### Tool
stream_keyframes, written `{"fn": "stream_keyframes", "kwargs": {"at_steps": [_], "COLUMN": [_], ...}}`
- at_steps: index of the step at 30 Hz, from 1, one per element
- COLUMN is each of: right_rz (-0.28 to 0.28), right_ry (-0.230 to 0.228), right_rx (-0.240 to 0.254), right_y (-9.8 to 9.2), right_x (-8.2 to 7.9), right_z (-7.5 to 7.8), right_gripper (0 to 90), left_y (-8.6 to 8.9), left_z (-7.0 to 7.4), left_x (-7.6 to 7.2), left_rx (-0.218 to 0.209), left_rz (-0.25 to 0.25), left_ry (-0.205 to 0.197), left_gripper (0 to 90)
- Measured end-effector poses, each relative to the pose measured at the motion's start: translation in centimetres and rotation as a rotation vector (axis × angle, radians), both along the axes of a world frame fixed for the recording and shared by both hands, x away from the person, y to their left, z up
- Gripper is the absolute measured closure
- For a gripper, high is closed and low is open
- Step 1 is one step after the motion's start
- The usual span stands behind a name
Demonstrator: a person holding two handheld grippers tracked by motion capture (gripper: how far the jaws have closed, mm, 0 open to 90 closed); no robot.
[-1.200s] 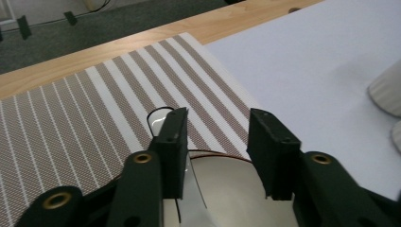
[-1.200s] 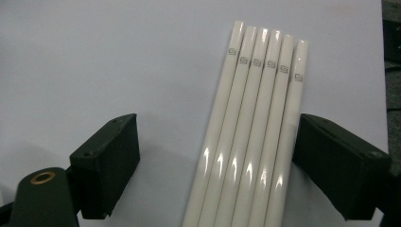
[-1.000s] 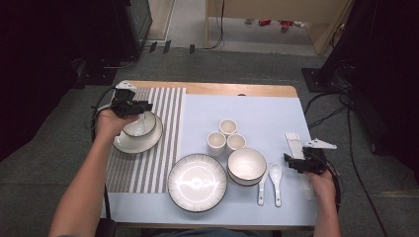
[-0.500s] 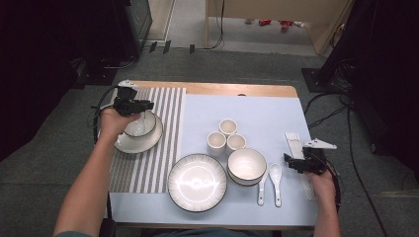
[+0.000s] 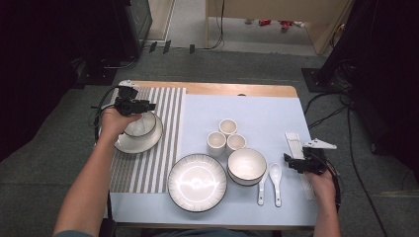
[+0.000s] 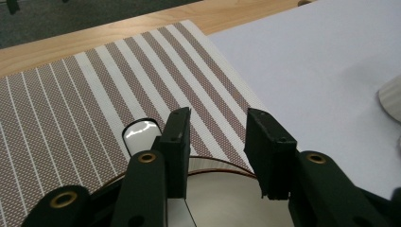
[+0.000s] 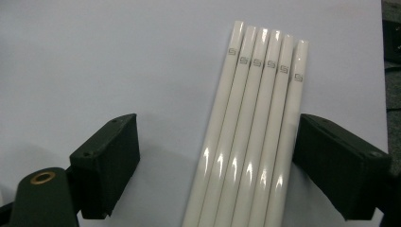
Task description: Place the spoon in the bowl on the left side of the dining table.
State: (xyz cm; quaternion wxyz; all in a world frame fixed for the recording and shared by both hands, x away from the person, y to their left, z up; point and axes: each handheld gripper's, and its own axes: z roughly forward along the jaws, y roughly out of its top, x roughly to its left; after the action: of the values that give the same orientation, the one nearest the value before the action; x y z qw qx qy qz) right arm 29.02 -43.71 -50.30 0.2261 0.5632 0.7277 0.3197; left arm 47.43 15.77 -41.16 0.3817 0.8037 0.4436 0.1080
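Observation:
My left gripper (image 5: 147,106) hovers at the far rim of a white bowl (image 5: 140,123). The bowl sits on a white plate (image 5: 129,144) on the striped placemat (image 5: 163,148). In the left gripper view its jaws have just been opening. The left gripper (image 6: 218,124) now stands apart over the bowl (image 6: 227,203), with no pad pressing on it. My right gripper (image 5: 289,163) rests at the table's right side. The right gripper (image 7: 218,127) is wide open, a jaw on either side of several white chopsticks (image 7: 250,118) lying side by side.
On the light blue mat (image 5: 257,108) stand three small cups (image 5: 227,127), a second bowl (image 5: 246,165), a large plate (image 5: 196,181) and two white spoons (image 5: 269,180). The wooden table edge (image 5: 222,89) runs along the back, with dark floor and cables beyond.
The left hand stays at the bowl and its jaws look slightly wider apart. The right hand has not moved.

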Motion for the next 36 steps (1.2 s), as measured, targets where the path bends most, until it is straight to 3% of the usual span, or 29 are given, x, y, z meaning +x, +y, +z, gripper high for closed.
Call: {"fn": "stream_keyframes", "kwargs": {"at_steps": [22,36], "right_rz": [0.0,0.0], "right_ry": [0.0,0.0], "right_rx": [0.0,0.0], "right_y": [0.0,0.0], "right_x": [0.0,0.0], "right_z": [0.0,0.0], "right_gripper": [14.7,14.7], "left_y": [1.7,2.7], "left_z": [0.0,0.3], "left_x": [0.0,-0.3], "left_rx": [0.008,0.0], "left_rz": [0.058,0.077], "left_ry": [0.013,0.014], "left_gripper": [47.5,45.7]}}
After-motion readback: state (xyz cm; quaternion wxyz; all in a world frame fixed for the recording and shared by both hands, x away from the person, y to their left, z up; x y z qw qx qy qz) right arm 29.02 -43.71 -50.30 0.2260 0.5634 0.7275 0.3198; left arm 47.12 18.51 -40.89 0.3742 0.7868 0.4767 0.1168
